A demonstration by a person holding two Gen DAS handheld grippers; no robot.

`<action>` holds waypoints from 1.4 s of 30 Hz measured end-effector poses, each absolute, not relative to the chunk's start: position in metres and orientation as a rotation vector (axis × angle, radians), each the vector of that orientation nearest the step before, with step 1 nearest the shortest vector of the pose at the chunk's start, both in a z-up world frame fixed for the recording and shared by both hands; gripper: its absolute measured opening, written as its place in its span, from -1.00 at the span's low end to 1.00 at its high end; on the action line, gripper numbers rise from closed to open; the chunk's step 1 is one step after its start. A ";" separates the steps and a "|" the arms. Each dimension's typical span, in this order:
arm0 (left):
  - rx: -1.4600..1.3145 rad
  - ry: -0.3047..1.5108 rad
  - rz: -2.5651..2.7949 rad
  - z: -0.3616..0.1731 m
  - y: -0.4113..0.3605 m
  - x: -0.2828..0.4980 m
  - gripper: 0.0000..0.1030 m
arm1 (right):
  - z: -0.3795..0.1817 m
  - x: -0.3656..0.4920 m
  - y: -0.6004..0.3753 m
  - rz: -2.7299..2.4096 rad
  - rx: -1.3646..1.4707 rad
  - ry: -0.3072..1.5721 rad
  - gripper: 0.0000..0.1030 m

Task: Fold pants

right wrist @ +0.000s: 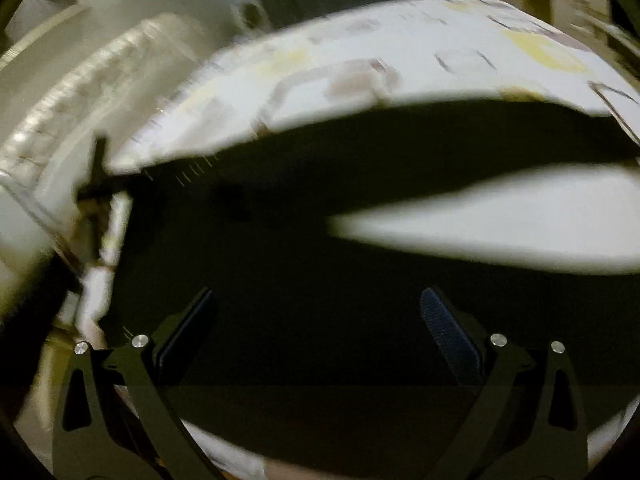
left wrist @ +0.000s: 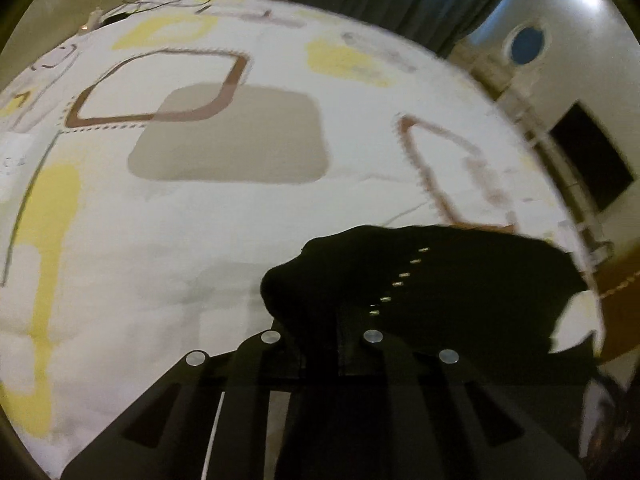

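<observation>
Black fabric pants [right wrist: 320,208] lie spread, legs apart, before the wide-apart right gripper [right wrist: 320,320]; the left gripper [left wrist: 322,336] pinches one bunched edge; folding barely begun.

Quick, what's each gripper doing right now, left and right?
Left gripper: closed on the black pants.
Right gripper: open above the pants, holding nothing.

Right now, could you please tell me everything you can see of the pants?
The black pants look like soft, dark fabric and lie on a patterned bedsheet. The legs part, showing sheet between them. A row of small pale stitches marks one bunched part, which the left gripper pinches. The right gripper hovers over them, jaws open.
</observation>
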State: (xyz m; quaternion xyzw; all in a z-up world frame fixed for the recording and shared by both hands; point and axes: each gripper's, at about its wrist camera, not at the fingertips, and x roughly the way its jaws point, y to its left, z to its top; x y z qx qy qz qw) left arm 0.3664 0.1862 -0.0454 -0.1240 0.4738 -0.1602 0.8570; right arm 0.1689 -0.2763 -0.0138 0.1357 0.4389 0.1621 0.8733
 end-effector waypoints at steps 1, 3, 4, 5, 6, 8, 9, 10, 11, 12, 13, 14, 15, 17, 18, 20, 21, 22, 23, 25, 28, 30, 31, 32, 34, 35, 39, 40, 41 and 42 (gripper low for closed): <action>-0.278 0.981 -0.355 -0.043 0.188 0.365 -0.83 | -0.006 0.184 -0.282 0.364 0.278 0.888 0.96; -0.326 0.952 -0.398 -0.038 0.192 0.360 -0.83 | 0.010 0.222 -0.291 0.401 0.212 0.816 0.96; -0.355 0.933 -0.424 -0.037 0.196 0.358 -0.83 | 0.013 0.240 -0.294 0.429 0.166 0.783 0.96; -0.385 0.920 -0.450 -0.036 0.198 0.358 -0.83 | 0.014 0.263 -0.293 0.434 0.078 0.763 0.96; -0.420 0.912 -0.471 -0.037 0.199 0.359 -0.83 | 0.011 0.287 -0.290 0.436 -0.020 0.758 0.96; -0.468 0.905 -0.482 -0.039 0.201 0.360 -0.83 | -0.004 0.326 -0.286 0.483 -0.164 0.802 0.96; -0.461 0.905 -0.481 -0.039 0.200 0.360 -0.83 | -0.014 0.346 -0.283 0.466 -0.228 0.840 0.96; -0.438 0.909 -0.476 -0.040 0.198 0.360 -0.83 | -0.023 0.363 -0.282 0.464 -0.269 0.883 0.96; -0.413 0.920 -0.474 -0.041 0.196 0.360 -0.83 | -0.034 0.383 -0.281 0.477 -0.301 0.936 0.93; -0.404 0.928 -0.477 -0.042 0.193 0.361 -0.83 | -0.041 0.395 -0.283 0.488 -0.310 0.960 0.82; -0.397 0.937 -0.479 -0.043 0.190 0.363 -0.83 | -0.046 0.412 -0.283 0.503 -0.324 0.986 0.70; -0.393 0.941 -0.479 -0.044 0.191 0.363 -0.84 | -0.048 0.420 -0.286 0.511 -0.330 0.995 0.66; -0.389 0.947 -0.480 -0.044 0.189 0.365 -0.84 | -0.051 0.428 -0.285 0.524 -0.336 1.006 0.66; -0.384 0.957 -0.485 -0.046 0.188 0.367 -0.85 | -0.062 0.440 -0.282 0.560 -0.356 1.046 0.65; -0.382 0.957 -0.492 -0.047 0.187 0.368 -0.85 | -0.064 0.444 -0.281 0.567 -0.373 1.061 0.65; -0.404 0.962 -0.511 -0.050 0.188 0.369 -0.85 | -0.074 0.454 -0.279 0.600 -0.391 1.121 0.61; -0.406 0.964 -0.510 -0.052 0.188 0.370 -0.85 | -0.079 0.458 -0.277 0.618 -0.400 1.157 0.50; -0.405 0.967 -0.507 -0.053 0.189 0.370 -0.85 | -0.083 0.461 -0.276 0.613 -0.427 1.184 0.46; -0.403 0.971 -0.502 -0.055 0.189 0.371 -0.85 | -0.087 0.465 -0.275 0.614 -0.432 1.204 0.46; -0.416 0.981 -0.499 -0.059 0.192 0.374 -0.85 | -0.091 0.470 -0.276 0.620 -0.405 1.237 0.35; -0.426 1.010 -0.477 -0.065 0.195 0.379 -0.85 | -0.088 0.473 -0.280 0.634 -0.353 1.267 -0.38; -0.424 1.036 -0.448 -0.071 0.197 0.384 -0.85 | -0.085 0.472 -0.282 0.649 -0.327 1.283 -0.74; -0.428 1.049 -0.437 -0.074 0.198 0.386 -0.85 | -0.083 0.470 -0.280 0.646 -0.343 1.273 -0.81; -0.440 1.067 -0.421 -0.079 0.200 0.389 -0.85 | -0.080 0.464 -0.278 0.637 -0.376 1.251 -0.82; -0.452 1.088 -0.398 -0.086 0.205 0.392 -0.85 | -0.075 0.454 -0.273 0.611 -0.426 1.203 -0.85; -0.472 1.092 -0.394 -0.089 0.208 0.393 -0.85 | -0.070 0.446 -0.271 0.590 -0.449 1.165 -0.86; -0.548 1.061 -0.424 -0.090 0.218 0.388 -0.86 | -0.054 0.423 -0.276 0.543 -0.447 1.053 -0.87; -0.543 1.058 -0.424 -0.089 0.218 0.387 -0.86 | -0.049 0.415 -0.278 0.533 -0.433 1.023 -0.87; -0.549 1.046 -0.434 -0.086 0.219 0.384 -0.87 | -0.047 0.409 -0.275 0.526 -0.431 1.004 -0.87; -0.558 1.033 -0.443 -0.082 0.220 0.382 -0.87 | -0.039 0.394 -0.276 0.512 -0.422 0.956 -0.87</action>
